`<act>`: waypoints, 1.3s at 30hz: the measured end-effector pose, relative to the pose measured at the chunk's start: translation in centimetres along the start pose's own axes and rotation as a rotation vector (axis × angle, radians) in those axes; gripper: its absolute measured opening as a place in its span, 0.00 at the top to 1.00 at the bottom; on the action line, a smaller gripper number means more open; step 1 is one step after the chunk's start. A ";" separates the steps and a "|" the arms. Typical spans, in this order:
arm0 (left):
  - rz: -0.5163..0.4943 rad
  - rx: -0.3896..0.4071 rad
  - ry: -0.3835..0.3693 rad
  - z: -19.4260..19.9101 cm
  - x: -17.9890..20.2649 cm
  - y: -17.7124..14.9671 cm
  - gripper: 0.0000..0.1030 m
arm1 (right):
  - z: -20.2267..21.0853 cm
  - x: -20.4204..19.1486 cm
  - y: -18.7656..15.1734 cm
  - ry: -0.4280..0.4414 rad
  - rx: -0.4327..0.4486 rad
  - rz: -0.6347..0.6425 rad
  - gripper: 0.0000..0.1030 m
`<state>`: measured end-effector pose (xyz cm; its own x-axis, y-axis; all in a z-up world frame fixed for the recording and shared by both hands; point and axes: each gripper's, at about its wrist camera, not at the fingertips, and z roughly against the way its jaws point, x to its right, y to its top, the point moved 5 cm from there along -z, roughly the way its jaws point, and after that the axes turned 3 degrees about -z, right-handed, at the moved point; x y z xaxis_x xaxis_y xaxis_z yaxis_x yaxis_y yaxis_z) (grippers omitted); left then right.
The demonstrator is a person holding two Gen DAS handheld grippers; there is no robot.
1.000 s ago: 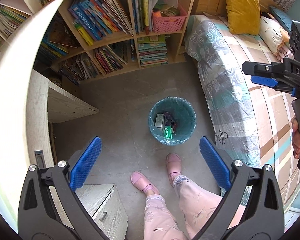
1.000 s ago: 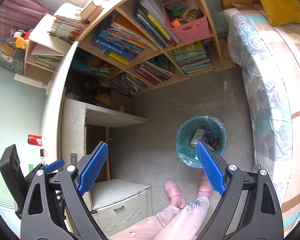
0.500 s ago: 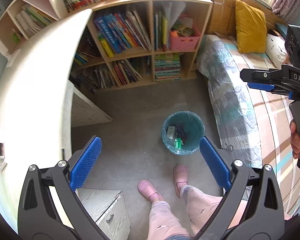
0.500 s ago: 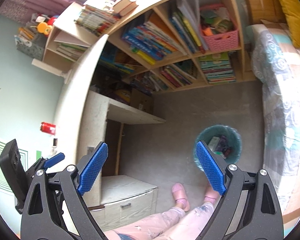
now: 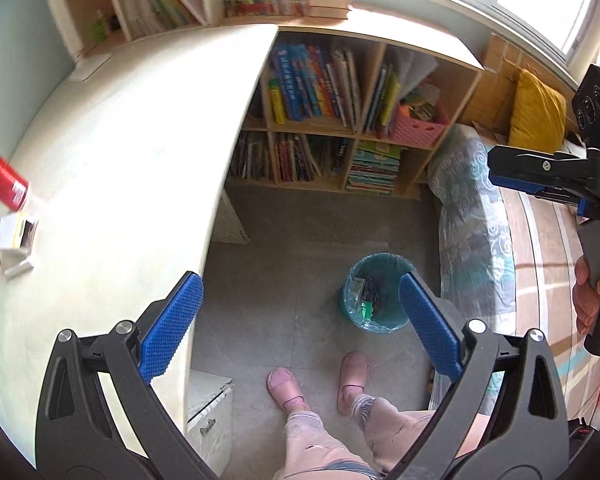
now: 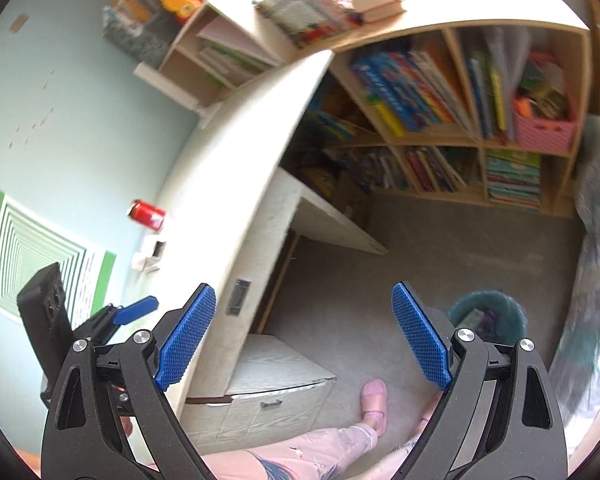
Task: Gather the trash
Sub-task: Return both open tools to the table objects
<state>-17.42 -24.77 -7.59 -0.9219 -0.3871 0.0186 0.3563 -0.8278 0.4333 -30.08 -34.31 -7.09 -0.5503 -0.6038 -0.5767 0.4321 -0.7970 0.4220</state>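
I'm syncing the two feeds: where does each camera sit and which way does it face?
Left wrist: on the left tongs, looking down over desk, bin; legs, feet and right tongs show.
Right wrist: on the right tongs, facing desk and bookshelf; legs, left tongs show.
Shared: red can, bin, bookshelf.

I note the can (image 5: 5,184) on the worktop (image 5: 112,168) by the wall, small boxes (image 5: 14,240) just beside it. The bin (image 5: 376,300) stands on the floor (image 5: 300,240), between worktop and bed (image 5: 480,220). The bookshelf (image 5: 360,120) lies behind the bin.
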 end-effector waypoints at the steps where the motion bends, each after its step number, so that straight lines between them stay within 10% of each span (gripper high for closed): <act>1: 0.019 0.004 0.007 0.2 -0.5 -0.2 0.07 | -0.4 -0.8 0.2 0.004 -0.012 0.025 0.13; 39: 0.759 0.102 0.310 8.4 -24.1 -13.3 0.07 | -17.6 -24.3 0.0 0.166 -0.373 0.553 0.13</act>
<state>-1.26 -1.05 -6.28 -0.3470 -0.9329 0.0963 0.8356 -0.2609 0.4833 -4.15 -19.34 -5.37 -0.0743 -0.8860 -0.4578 0.8515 -0.2953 0.4333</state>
